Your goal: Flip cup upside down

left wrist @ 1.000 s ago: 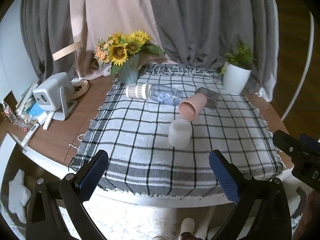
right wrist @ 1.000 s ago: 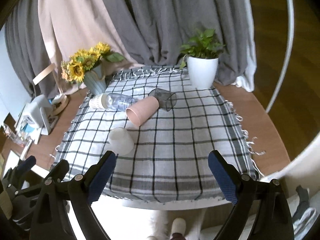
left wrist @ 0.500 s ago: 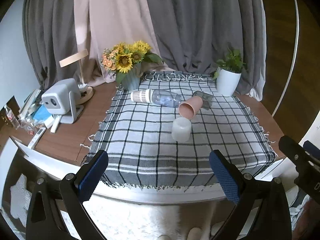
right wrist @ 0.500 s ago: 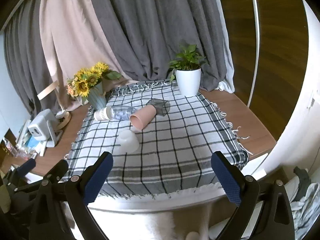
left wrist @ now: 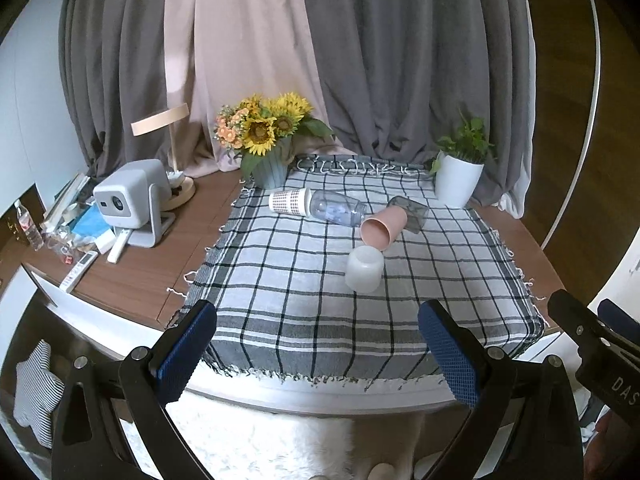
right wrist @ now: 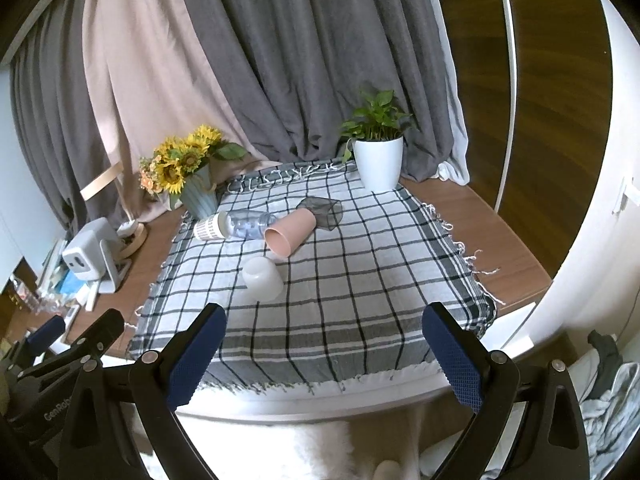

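A frosted white cup (left wrist: 365, 269) stands upside down on the checked cloth (left wrist: 280, 280); it also shows in the right wrist view (right wrist: 262, 278). Behind it a pink cup (left wrist: 383, 227) (right wrist: 290, 232), a clear cup (left wrist: 338, 213) (right wrist: 248, 225), a white dotted cup (left wrist: 289, 201) (right wrist: 209, 227) and a dark grey cup (left wrist: 409, 213) (right wrist: 322, 212) lie on their sides. My left gripper (left wrist: 318, 352) and right gripper (right wrist: 324, 354) are open and empty, held off the table's near edge.
A sunflower vase (left wrist: 269, 160) and a white potted plant (left wrist: 458, 180) stand at the back of the cloth. A grey projector (left wrist: 130, 202), a lamp (left wrist: 162, 120) and clutter sit on the wooden table at left. Curtains hang behind.
Both grippers have pulled back and up from the table, so the cups look smaller and farther. The cups have not moved.
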{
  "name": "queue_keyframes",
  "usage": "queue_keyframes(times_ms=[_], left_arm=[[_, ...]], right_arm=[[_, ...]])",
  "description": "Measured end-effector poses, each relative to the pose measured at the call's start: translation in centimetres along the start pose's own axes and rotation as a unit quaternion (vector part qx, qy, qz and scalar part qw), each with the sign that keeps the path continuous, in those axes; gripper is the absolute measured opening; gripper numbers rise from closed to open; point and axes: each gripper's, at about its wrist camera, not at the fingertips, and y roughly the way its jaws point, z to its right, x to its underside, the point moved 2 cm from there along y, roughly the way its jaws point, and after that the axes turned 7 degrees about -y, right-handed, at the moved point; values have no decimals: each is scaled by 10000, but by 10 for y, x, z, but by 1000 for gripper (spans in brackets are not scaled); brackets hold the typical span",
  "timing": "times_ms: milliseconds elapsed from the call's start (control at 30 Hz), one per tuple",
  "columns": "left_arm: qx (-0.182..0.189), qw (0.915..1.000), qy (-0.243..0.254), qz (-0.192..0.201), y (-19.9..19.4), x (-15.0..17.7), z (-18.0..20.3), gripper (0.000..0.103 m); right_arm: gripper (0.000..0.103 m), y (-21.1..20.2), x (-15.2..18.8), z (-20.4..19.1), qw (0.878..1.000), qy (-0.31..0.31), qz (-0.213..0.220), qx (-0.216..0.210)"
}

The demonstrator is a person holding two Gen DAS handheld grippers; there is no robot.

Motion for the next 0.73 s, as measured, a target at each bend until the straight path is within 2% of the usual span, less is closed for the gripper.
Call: queue_keyframes(times_ms=[733], left_arm=[[100, 9999, 15, -39, -4, -3, -1, 103]], right_arm=[[99, -6, 7, -2, 10000, 40, -49, -1]])
